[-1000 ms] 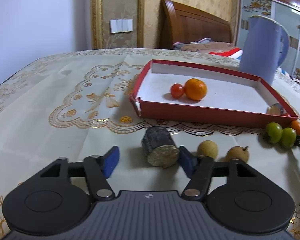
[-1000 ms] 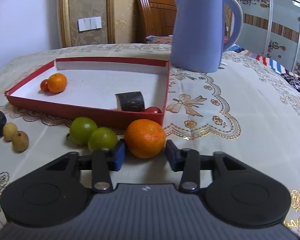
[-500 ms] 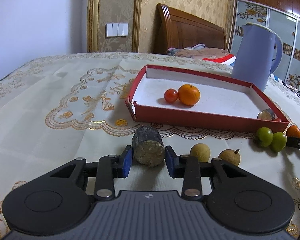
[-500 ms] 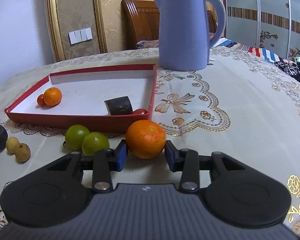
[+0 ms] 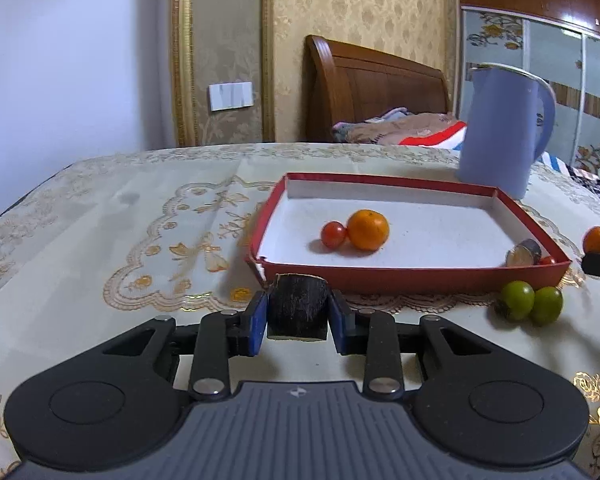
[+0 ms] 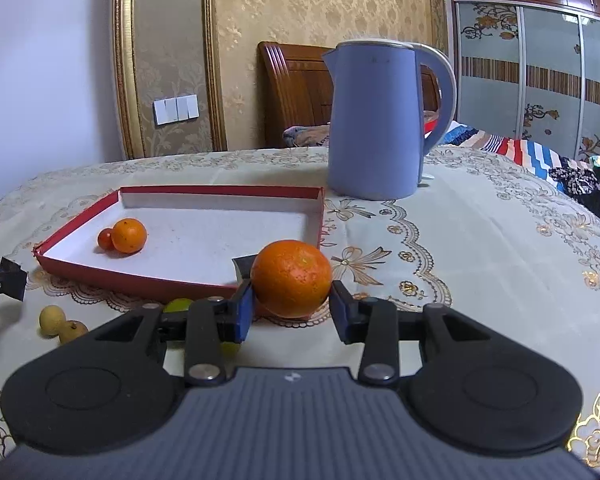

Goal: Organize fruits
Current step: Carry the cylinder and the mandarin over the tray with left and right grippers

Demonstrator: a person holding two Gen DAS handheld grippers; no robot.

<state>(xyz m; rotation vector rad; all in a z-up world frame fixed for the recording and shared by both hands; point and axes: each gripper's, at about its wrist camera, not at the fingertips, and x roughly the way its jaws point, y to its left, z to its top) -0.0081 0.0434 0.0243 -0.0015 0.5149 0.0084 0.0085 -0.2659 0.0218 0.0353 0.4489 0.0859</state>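
Observation:
My left gripper [image 5: 298, 316] is shut on a dark sugarcane piece [image 5: 297, 304] and holds it above the cloth, in front of the red tray [image 5: 412, 278]. My right gripper [image 6: 293, 312] is shut on an orange [image 6: 291, 277], lifted near the tray's right front corner [image 6: 140, 280]. In the tray lie a small orange [image 5: 368, 229], a cherry tomato [image 5: 333, 234] and another cane piece [image 5: 524, 254]. Two green fruits [image 5: 530, 306] lie in front of the tray. Two small brown fruits [image 6: 60, 324] lie on the cloth at the left.
A blue kettle [image 6: 374, 120] stands behind the tray at the right. The table carries a cream embroidered cloth [image 5: 120, 240]. A wooden headboard [image 5: 372, 88] and bedding stand beyond the table's far edge.
My left gripper closed on the cane piece and lifted it. My right gripper closed on the orange and raised it off the cloth toward the tray.

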